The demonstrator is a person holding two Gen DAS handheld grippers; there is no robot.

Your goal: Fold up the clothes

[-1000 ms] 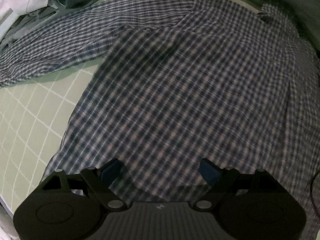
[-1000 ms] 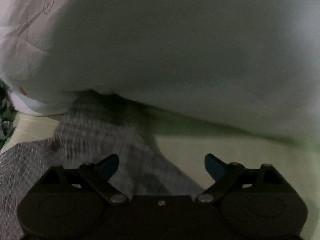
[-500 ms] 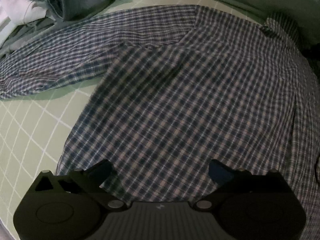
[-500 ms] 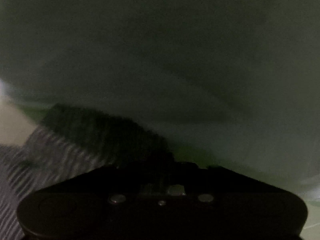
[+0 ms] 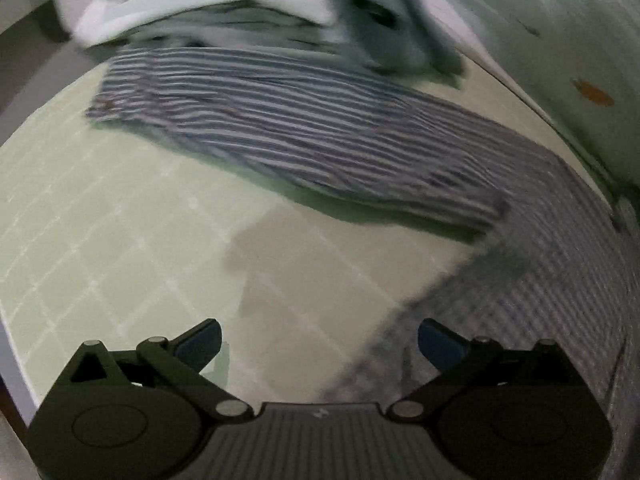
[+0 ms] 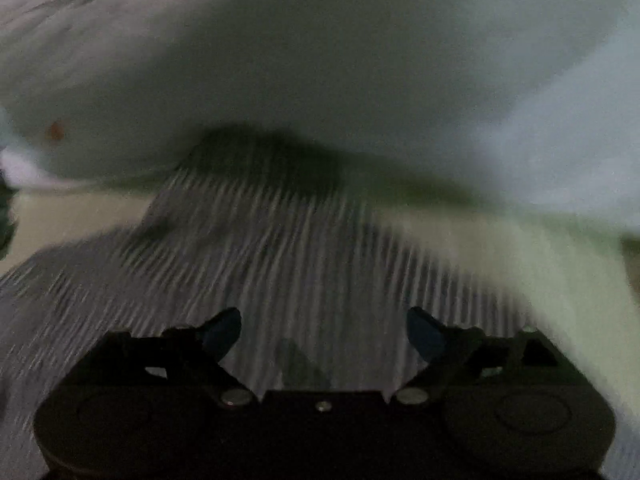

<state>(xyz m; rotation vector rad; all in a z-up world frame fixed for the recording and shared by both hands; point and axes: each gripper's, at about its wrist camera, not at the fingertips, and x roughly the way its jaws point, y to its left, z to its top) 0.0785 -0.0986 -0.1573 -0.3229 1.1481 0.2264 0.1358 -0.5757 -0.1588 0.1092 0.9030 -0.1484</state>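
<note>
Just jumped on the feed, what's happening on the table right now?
A person is folding clothes with two handheld claws. The checked shirt lies spread on the green gridded mat, one sleeve stretched out toward a pile of other clothes. The left claw is open and empty over the mat beside the shirt's edge. The right claw is open too, low over the shirt near pale fabric. Neither holds anything; both views are motion-blurred.

Checked shirt [image 5: 520,280] motion-blurred, cut off at right edge.

No text, label, brand or number can be read in either blurred view.
</note>
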